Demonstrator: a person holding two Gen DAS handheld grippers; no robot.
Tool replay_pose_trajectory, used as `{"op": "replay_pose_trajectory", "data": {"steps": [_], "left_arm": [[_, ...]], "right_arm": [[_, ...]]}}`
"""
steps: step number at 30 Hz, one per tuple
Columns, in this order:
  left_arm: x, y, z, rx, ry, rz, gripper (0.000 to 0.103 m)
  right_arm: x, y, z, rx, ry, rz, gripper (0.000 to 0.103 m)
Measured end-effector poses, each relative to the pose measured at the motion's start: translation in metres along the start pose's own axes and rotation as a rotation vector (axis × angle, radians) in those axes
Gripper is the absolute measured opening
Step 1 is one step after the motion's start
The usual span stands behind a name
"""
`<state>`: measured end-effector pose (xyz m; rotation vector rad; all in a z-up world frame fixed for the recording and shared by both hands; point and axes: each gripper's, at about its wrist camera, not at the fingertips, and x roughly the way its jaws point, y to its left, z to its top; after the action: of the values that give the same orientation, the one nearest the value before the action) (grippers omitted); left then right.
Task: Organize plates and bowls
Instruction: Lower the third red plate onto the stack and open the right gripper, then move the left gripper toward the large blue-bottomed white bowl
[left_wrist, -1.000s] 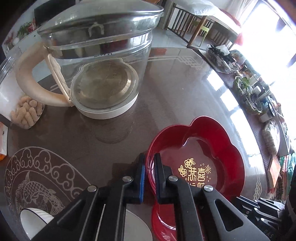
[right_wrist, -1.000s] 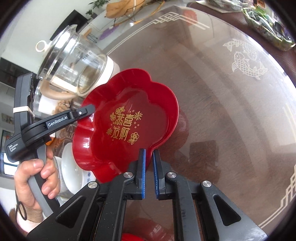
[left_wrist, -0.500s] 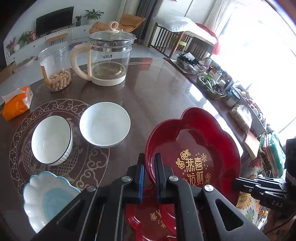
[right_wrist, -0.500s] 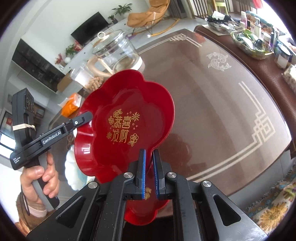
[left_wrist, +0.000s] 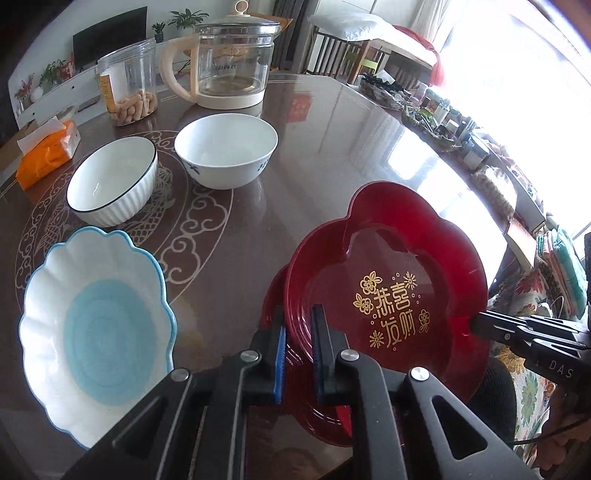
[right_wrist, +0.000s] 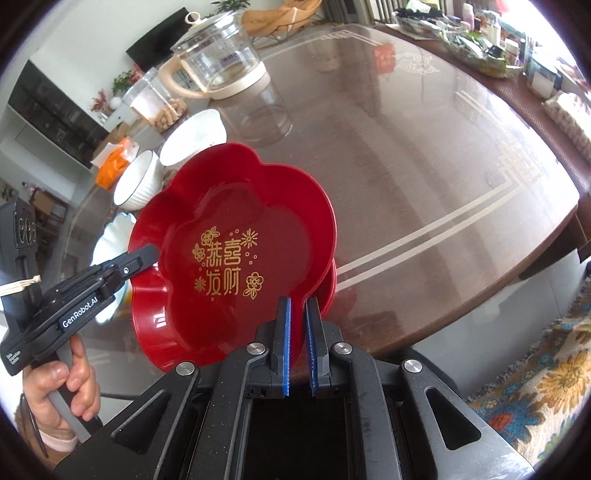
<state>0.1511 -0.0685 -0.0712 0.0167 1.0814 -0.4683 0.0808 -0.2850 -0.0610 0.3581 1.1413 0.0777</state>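
Note:
A red flower-shaped plate (left_wrist: 388, 280) with gold writing sits nested on a second red plate (left_wrist: 273, 295) at the table's near edge. My left gripper (left_wrist: 297, 332) is shut on its left rim. My right gripper (right_wrist: 298, 317) is shut on its opposite rim; the plate (right_wrist: 236, 251) fills that view's centre. Two white bowls (left_wrist: 226, 147) (left_wrist: 112, 177) and a white-and-blue scalloped dish (left_wrist: 96, 325) stand to the left.
A glass kettle (left_wrist: 229, 66), a clear snack jar (left_wrist: 127, 81) and an orange tissue pack (left_wrist: 48, 151) stand at the back of the glass-topped table (right_wrist: 424, 166). Clutter lines the table's far right edge (left_wrist: 443, 122).
Both grippers have carried the red plate back from beside the kettle and lowered it onto the second red plate at the near edge.

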Motion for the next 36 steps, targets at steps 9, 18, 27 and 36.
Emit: {"op": "replay_pose_trajectory", "data": {"steps": [9, 18, 27, 36], "left_arm": [[0.013, 0.002, 0.000, 0.044, 0.026, 0.056, 0.011], [-0.001, 0.003, 0.000, 0.033, -0.046, 0.071, 0.058], [-0.092, -0.017, -0.016, 0.024, -0.340, 0.073, 0.090], [-0.115, -0.021, -0.075, -0.011, -0.396, 0.034, 0.098]], "right_arm": [[0.009, 0.005, -0.012, -0.005, 0.025, 0.010, 0.010], [-0.005, 0.002, -0.019, 0.020, -0.051, 0.021, 0.062], [-0.105, 0.044, -0.048, -0.052, -0.476, -0.080, 0.074], [-0.103, 0.065, -0.121, 0.049, -0.712, -0.172, 0.075]]}}
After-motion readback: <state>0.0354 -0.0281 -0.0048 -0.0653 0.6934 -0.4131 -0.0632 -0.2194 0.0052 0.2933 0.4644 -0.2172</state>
